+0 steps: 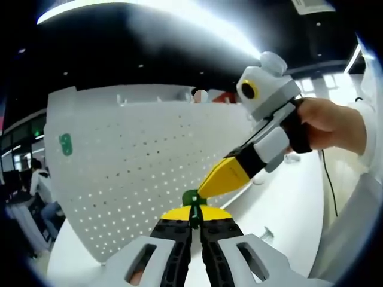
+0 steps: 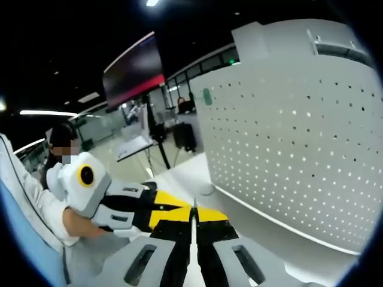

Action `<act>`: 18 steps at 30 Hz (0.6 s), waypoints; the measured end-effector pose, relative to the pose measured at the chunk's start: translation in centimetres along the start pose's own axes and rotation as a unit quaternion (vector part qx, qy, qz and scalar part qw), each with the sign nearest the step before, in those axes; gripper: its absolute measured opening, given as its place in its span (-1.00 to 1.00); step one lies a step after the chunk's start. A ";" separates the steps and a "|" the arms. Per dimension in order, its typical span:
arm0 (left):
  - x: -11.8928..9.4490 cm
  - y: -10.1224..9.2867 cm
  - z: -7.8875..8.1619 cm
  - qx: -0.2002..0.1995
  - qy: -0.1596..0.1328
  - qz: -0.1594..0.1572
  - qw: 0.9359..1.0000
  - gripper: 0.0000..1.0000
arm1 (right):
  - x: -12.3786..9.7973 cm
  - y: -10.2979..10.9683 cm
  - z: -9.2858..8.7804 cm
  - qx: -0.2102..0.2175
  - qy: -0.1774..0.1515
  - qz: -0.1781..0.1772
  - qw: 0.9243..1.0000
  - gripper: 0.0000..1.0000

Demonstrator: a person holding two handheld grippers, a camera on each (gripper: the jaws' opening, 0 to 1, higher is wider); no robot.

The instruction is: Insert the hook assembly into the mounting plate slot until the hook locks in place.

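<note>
A small green hook piece sits pinched between the yellow tips of my left gripper, which is shut on it. My right gripper reaches in from the right in the left gripper view, jaws shut, its yellow tip touching the green piece. In the right gripper view my right gripper is shut, and the left gripper meets its tips from the left. The white perforated mounting plate stands upright just beyond, apart from both grippers. A green tab sits near its upper corner.
The plate stands on a white tabletop. A person's hand and pale sleeve hold the grippers. Behind are desks, a dark screen, a tripod and seated people.
</note>
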State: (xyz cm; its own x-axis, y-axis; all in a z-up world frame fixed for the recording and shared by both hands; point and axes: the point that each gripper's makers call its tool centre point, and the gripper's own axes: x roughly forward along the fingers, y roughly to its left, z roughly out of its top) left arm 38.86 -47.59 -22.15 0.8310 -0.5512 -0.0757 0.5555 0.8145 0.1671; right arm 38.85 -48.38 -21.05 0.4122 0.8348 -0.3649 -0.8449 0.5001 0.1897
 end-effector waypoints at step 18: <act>-0.2 1.0 -0.5 -0.032 0.005 0.020 0.999 -0.93 | -1.3 -0.2 0.5 -0.074 -0.016 -0.015 0.997 -0.93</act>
State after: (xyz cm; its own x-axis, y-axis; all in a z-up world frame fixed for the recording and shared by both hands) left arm 39.28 -46.58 -22.41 0.8531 -0.5157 -0.0797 0.5216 0.8464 0.1070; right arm 38.66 -49.49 -20.17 0.4470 0.8275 -0.3396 -0.8720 0.4878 0.0406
